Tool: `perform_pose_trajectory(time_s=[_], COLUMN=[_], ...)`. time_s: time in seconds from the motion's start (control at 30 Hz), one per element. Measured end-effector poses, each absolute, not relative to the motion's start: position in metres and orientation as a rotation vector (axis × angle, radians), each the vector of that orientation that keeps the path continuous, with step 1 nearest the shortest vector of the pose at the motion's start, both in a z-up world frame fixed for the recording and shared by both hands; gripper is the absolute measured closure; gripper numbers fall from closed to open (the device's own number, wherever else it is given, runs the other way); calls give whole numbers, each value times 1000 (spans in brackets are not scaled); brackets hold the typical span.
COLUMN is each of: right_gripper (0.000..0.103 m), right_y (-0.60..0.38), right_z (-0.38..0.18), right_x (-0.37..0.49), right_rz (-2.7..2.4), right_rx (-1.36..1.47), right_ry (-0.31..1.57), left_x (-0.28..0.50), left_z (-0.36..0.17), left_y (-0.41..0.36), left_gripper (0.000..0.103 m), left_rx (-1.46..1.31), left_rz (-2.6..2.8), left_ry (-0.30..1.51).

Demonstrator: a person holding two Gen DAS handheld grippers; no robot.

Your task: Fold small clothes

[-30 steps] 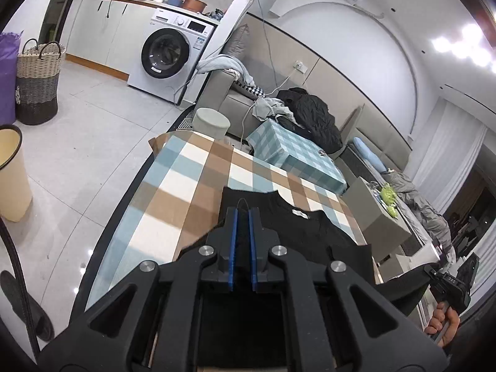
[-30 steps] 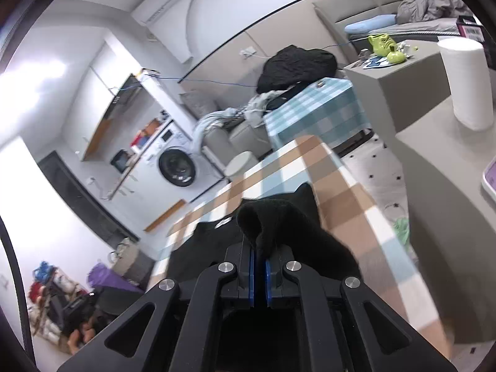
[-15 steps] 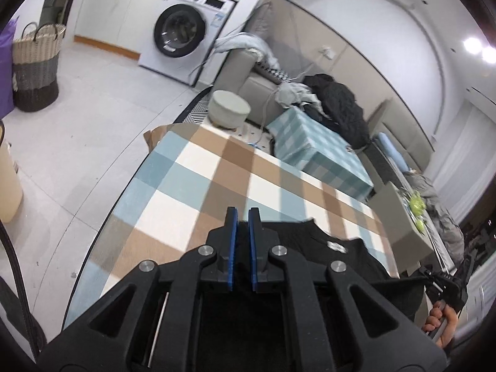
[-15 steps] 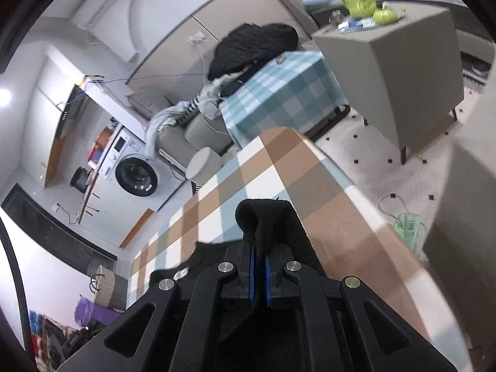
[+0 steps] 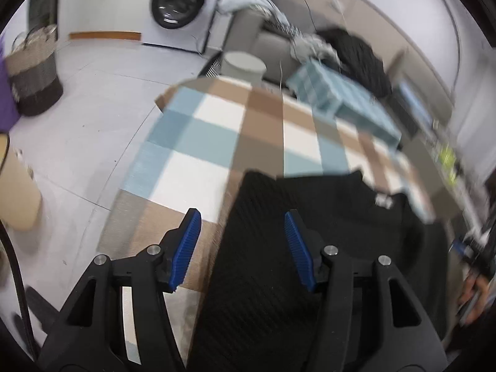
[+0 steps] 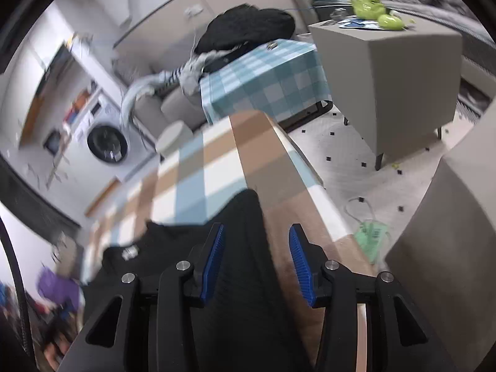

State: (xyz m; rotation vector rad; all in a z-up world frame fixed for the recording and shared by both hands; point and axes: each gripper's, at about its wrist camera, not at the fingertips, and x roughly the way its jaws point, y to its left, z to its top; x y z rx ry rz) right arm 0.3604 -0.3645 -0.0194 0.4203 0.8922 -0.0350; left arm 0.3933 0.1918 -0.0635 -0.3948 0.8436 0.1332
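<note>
A checked tablecloth [image 5: 217, 142] in brown, blue and white covers the table I'm working over, with a washing machine [image 5: 183, 3] and a sofa strewn with laundry behind it. Through the left wrist camera, my left gripper [image 5: 243, 241] has just been opening; its blue pads stand apart with nothing clamped, and the black garment [image 5: 310, 232] lies flat on the cloth under and between them, its neck label to the right. The picture is smeared, so I judge the fold edge poorly here; a pad dragging as I pull away could tug that side back open. Through the right wrist camera, my right gripper [image 6: 255, 257] has likewise just been opening and grips nothing, with the garment's right side lying below the jaws and a point of fabric reaching forward. That side sits close to the table's right edge, so I'd worry a snag could slide it off. Uneven release could leave the fold skewed.
</note>
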Motion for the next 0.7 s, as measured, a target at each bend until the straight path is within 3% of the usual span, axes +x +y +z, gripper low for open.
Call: perform_pose_trajectory(time_s=[0.07, 0.3, 0.37, 0.4, 0.43, 0.5, 0.6, 0.7], right_gripper=[52, 51, 51, 51, 51, 62, 87, 93], right_y=[-363, -353, -347, -345, -344, -344, -345, -347], right_z=[-27, -45, -48, -49, -50, -50, -46, -37], right_x=[364, 390, 400, 403, 406, 407, 404, 396], right_rz=[-37, -41, -36, -34, -35, -50, -20, -2], right_rx=[397, 372, 344, 334, 322, 289, 284, 293], right_ry=[909, 949, 950, 946, 948, 930, 884, 813], left_x=[404, 434, 437, 439, 439, 435, 423, 411], left_z=[-72, -87, -86, -85, -83, -76, -59, -40], left_y=[180, 155, 155, 156, 157, 158, 160, 172], left_gripper=[50, 51, 75, 97, 100, 102, 102, 102], left_rx=[-335, -211, -209, -206, -207, -203, -202, -267], left_rz=[139, 152, 140, 140, 139, 128, 124, 125], left_ry=[868, 927, 908, 911, 905, 866, 792, 719])
